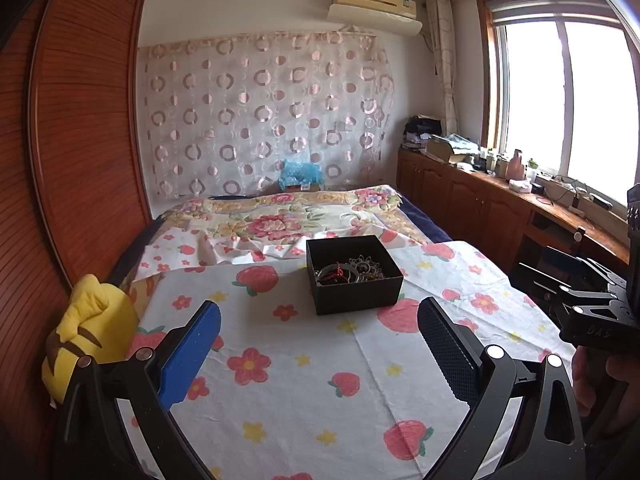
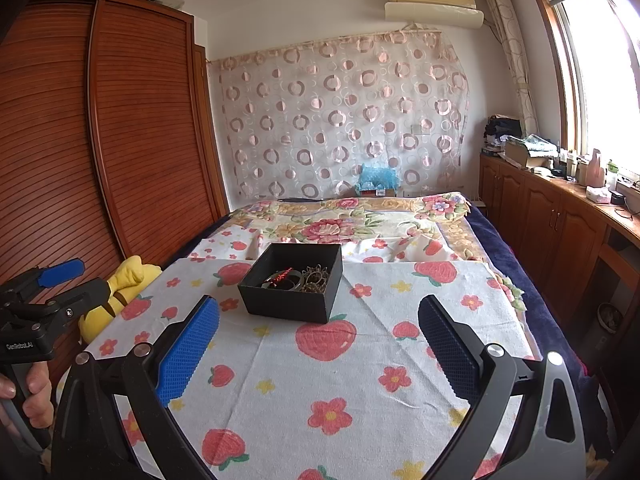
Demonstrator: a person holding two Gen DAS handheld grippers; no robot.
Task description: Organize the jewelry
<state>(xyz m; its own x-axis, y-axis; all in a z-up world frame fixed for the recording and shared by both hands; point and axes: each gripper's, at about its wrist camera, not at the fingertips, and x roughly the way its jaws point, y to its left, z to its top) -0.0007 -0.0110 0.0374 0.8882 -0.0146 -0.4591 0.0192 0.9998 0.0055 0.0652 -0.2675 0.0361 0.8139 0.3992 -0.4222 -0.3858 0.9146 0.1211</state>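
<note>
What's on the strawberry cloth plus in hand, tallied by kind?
Black box holding a jewelry tangle, pieces too tangled to count: 1
Yellow plush at the cloth's left edge: 1
Grippers: 2, the left gripper and the right gripper, both open and empty
Total: 4

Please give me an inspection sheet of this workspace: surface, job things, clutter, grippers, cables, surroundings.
Surface: strawberry-print cloth spread over the bed, wrinkled at the far edge.
Job's things: open black box on the cloth, with jewelry tangled inside.
Clutter: yellow plush toy at the cloth's left edge.
Grippers: left gripper open, empty; right gripper open, empty; both short of the box.
Cables: some on the window counter.
Surroundings: wooden wardrobe, patterned curtain, air conditioner.
</note>
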